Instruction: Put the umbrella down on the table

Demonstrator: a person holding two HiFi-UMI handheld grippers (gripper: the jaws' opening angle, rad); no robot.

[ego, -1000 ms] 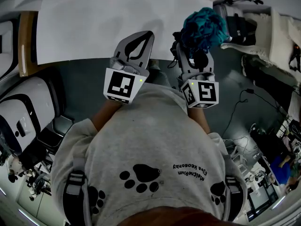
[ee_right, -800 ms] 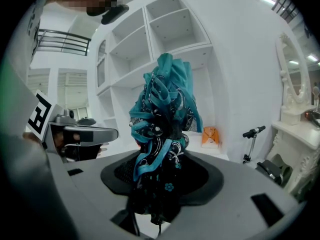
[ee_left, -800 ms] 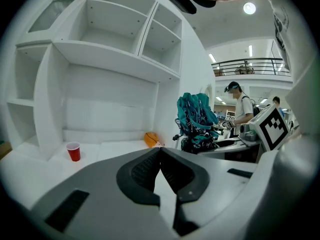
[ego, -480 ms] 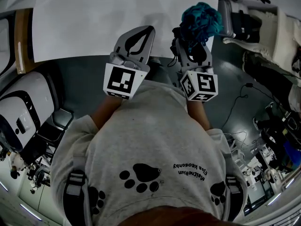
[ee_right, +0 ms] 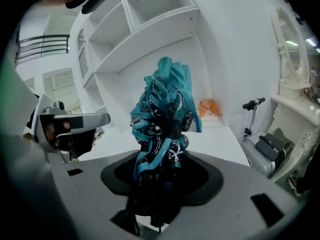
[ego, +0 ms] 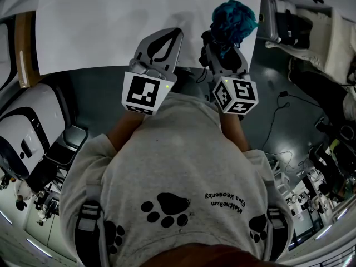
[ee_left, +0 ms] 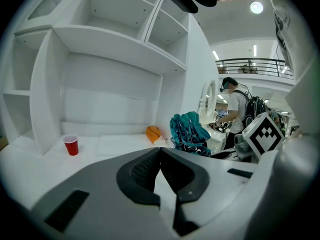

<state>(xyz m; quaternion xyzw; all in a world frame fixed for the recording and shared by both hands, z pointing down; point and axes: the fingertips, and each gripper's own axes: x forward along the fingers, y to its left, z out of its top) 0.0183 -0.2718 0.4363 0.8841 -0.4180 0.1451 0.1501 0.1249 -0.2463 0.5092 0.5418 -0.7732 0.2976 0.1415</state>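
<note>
The folded umbrella point(ee_right: 165, 109) is teal with a black-and-white pattern and stands bunched upright between the jaws of my right gripper point(ee_right: 162, 160), which is shut on its lower part. In the head view the umbrella point(ego: 233, 18) hangs over the near right edge of the white table point(ego: 111, 26), with the right gripper point(ego: 223, 42) just behind it. My left gripper point(ego: 176, 38) is beside it to the left, tips over the table edge. Its jaws meet at the tips with nothing between them point(ee_left: 160, 151). From the left gripper view the umbrella point(ee_left: 187, 134) shows at the right.
A red cup point(ee_left: 71, 144) and an orange object point(ee_left: 154, 133) stand at the back of the table under white shelves point(ee_left: 115, 34). A suitcase and a scooter point(ee_right: 265, 149) sit right of the table. Another person point(ee_left: 237, 109) stands at the far right.
My right gripper has sunk and gone forward with the umbrella, which now sits further over the table edge. The left gripper has sunk slightly and stays shut.
</note>
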